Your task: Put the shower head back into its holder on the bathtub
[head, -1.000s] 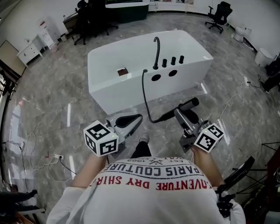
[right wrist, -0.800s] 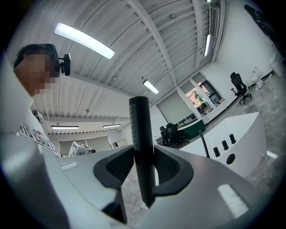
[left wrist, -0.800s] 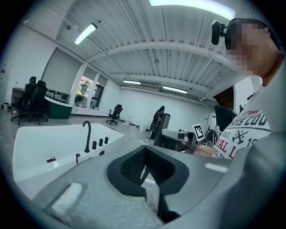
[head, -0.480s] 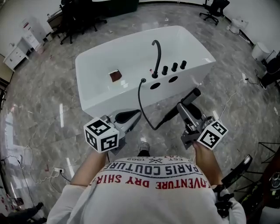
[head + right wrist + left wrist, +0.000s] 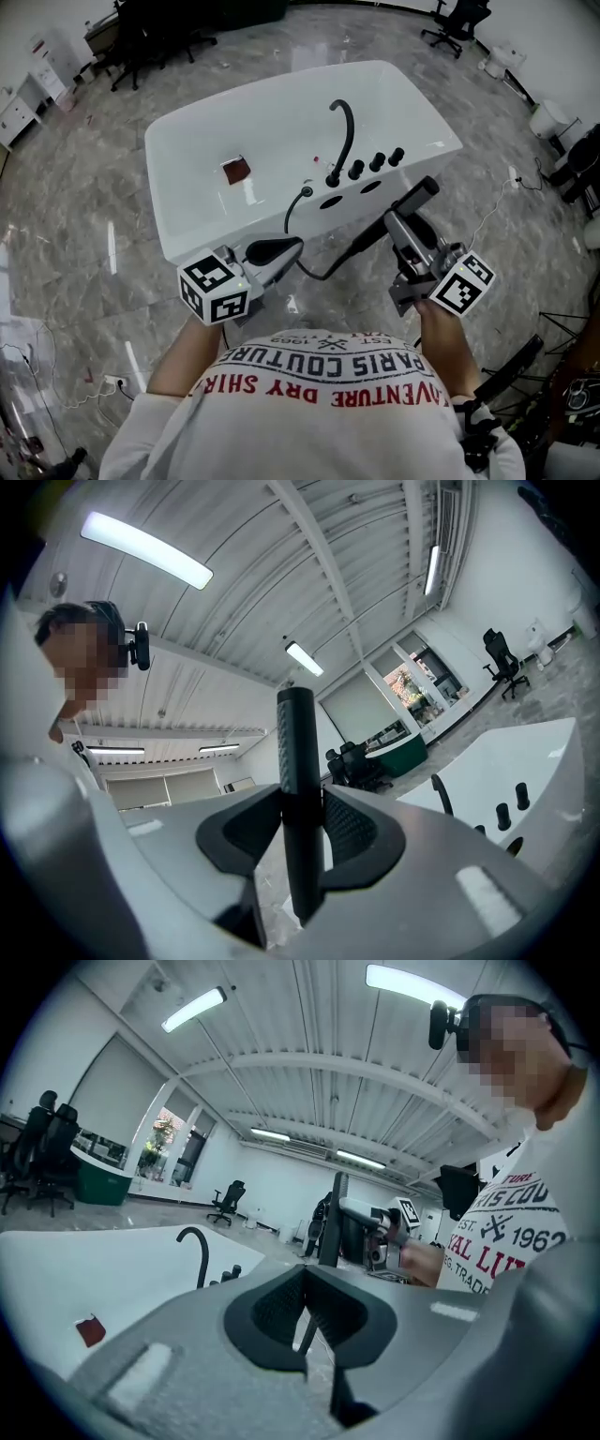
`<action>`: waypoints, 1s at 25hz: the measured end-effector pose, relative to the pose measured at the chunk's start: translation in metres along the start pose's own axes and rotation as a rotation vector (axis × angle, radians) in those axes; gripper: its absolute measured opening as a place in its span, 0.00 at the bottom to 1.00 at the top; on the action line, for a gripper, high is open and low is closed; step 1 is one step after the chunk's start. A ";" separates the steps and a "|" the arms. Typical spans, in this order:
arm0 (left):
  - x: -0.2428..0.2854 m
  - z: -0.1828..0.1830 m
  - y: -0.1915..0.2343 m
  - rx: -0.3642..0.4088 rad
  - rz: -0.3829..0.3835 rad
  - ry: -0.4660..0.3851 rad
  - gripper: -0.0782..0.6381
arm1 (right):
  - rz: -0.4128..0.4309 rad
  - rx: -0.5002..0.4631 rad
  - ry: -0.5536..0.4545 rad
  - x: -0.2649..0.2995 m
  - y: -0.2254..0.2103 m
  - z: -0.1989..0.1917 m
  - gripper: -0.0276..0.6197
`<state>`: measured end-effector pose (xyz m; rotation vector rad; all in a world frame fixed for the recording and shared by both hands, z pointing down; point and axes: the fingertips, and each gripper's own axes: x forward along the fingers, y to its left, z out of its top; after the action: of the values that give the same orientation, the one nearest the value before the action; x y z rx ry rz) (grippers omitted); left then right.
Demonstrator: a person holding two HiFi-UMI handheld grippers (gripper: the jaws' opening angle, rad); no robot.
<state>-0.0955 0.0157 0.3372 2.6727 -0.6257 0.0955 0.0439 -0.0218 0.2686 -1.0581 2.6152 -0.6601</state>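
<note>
Knobs (image 5: 377,161) right of faucet (image 5: 344,127) on bathtub (image 5: 211,234)

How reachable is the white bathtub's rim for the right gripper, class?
Probably yes: the right gripper, gripping the black shower head handle, hangs just beside the white bathtub's rim, with nothing between.

Both forearms (image 5: 187,352) reach forward, the left gripper (image 5: 281,248) with fingers (image 5: 272,1312) together, the right gripper (image 5: 401,225) clamping the shower head (image 5: 424,192).

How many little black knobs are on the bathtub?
3. They stand in a row on the bathtub rim, beside the curved faucet: nearest knob, middle knob, farthest knob. None looks hidden.
</note>
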 end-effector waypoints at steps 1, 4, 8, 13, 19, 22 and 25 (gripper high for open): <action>0.001 0.002 0.004 0.000 -0.011 -0.015 0.11 | 0.003 -0.002 -0.006 0.004 0.001 0.006 0.26; 0.001 0.004 0.013 -0.013 -0.034 -0.053 0.11 | 0.014 -0.008 -0.026 0.010 0.007 0.025 0.26; 0.007 -0.005 0.012 -0.001 -0.123 -0.033 0.11 | 0.043 -0.010 -0.065 0.014 0.009 0.048 0.25; 0.035 -0.052 0.025 0.061 -0.134 0.106 0.11 | 0.056 -0.021 -0.094 0.016 -0.002 0.065 0.25; 0.073 -0.107 0.048 0.083 -0.167 0.263 0.11 | 0.071 -0.004 -0.104 0.031 -0.023 0.081 0.26; 0.092 -0.134 0.059 0.077 -0.175 0.347 0.25 | 0.088 0.010 -0.096 0.045 -0.031 0.086 0.26; 0.111 -0.163 0.064 0.105 -0.196 0.438 0.31 | 0.102 0.026 -0.089 0.056 -0.039 0.090 0.25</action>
<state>-0.0206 -0.0196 0.5270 2.6664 -0.2236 0.6524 0.0617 -0.1143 0.2063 -0.9181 2.5573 -0.6082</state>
